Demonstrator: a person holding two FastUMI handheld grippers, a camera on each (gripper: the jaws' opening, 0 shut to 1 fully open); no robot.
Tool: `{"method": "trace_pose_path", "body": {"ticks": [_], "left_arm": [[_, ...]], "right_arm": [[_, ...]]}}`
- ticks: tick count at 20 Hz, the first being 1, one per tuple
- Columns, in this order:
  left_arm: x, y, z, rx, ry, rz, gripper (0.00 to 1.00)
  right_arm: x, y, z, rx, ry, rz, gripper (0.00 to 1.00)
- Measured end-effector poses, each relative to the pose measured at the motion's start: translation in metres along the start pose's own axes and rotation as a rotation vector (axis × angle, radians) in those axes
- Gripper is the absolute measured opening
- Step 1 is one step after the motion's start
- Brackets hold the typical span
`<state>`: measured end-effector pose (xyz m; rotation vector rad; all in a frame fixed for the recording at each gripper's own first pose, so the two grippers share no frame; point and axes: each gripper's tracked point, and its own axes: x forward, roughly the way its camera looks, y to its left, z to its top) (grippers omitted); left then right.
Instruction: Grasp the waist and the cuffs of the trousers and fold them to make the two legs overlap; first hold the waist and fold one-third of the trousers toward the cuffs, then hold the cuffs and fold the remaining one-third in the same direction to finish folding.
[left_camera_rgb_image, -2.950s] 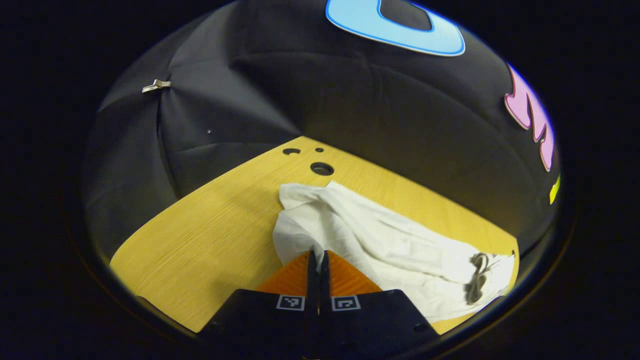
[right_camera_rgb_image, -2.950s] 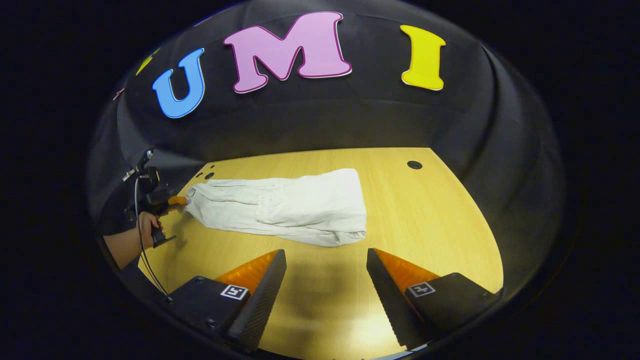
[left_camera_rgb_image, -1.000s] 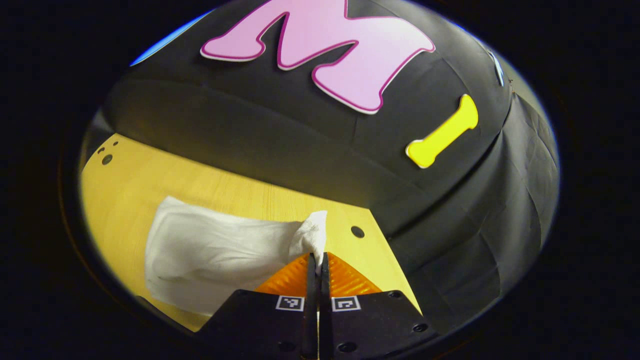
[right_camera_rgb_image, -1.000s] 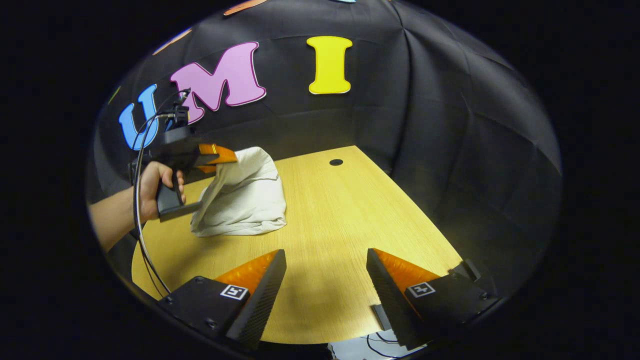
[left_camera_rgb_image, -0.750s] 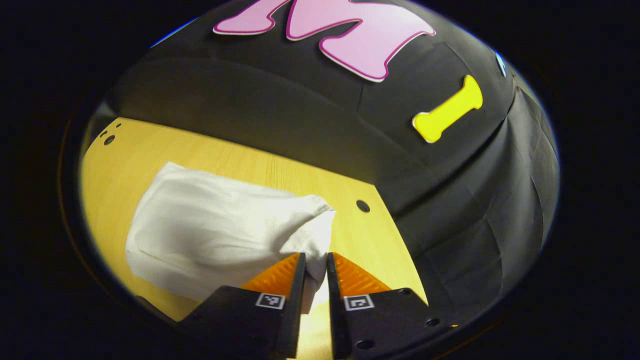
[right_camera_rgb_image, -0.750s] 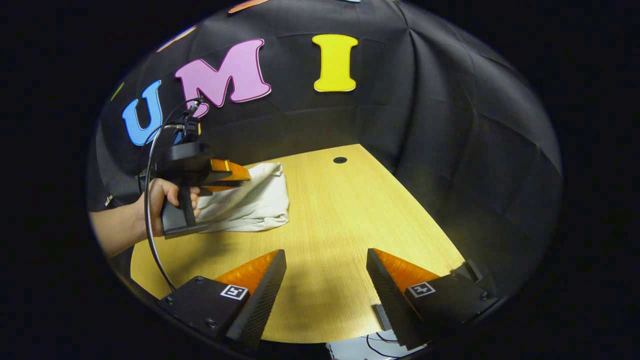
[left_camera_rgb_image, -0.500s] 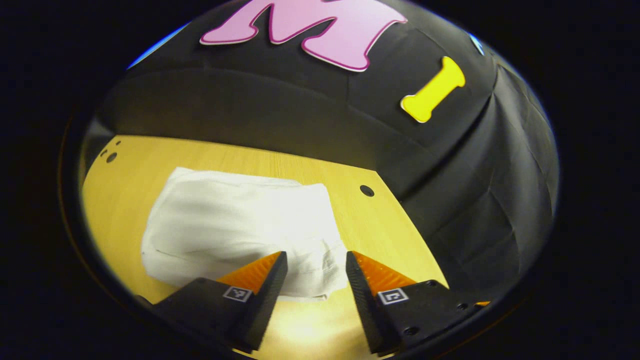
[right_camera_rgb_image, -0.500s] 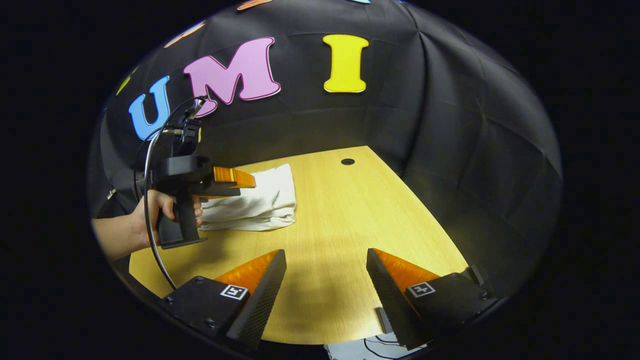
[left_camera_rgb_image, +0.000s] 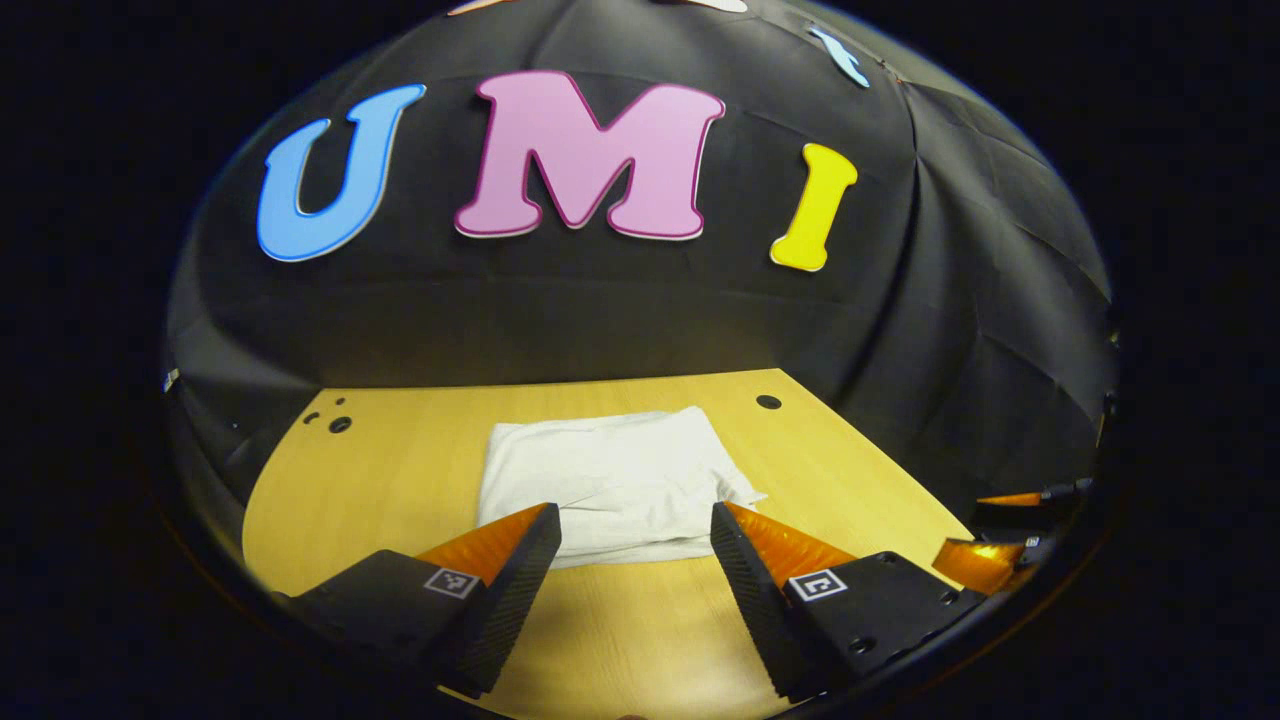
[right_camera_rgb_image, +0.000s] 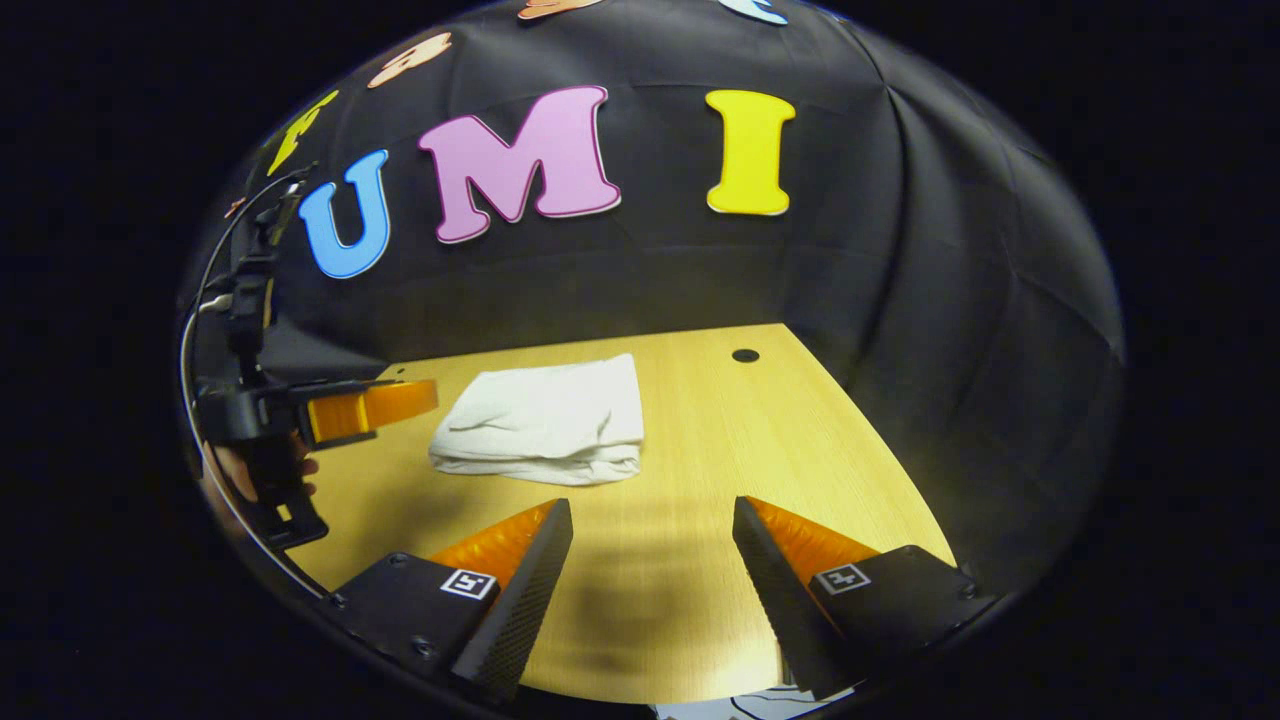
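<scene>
My left gripper (left_camera_rgb_image: 632, 530) hides the trousers' (left_camera_rgb_image: 612, 482) near edge; beside them, the right gripper (left_camera_rgb_image: 1000, 545) is cut off at the rim.

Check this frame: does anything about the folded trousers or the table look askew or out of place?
Mostly tidy. The trousers lie as a compact folded bundle on the table, free of both open grippers, left gripper and right gripper. One oddity: a small corner of cloth pokes out at the bundle's right edge in the left gripper view.

left gripper (left_camera_rgb_image: 635, 525) held level, jaws spread wide; right gripper (right_camera_rgb_image: 650, 525) likewise, gripping nothing
</scene>
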<state>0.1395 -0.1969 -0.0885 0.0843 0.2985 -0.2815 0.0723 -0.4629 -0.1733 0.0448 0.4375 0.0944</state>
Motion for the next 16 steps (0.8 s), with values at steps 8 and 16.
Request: {"method": "trace_pose_path", "body": {"ticks": [8, 16], "left_arm": [[-0.130, 0.036, -0.037, -0.107, -0.104, 0.186, 0.96], [-0.234, 0.043, -0.060, -0.143, -0.166, 0.216, 0.96]], "right_arm": [[-0.044, 0.070, 0.030, -0.018, -0.144, 0.063, 0.99], [-0.128, 0.104, -0.013, -0.094, -0.159, 0.094, 0.99]]}}
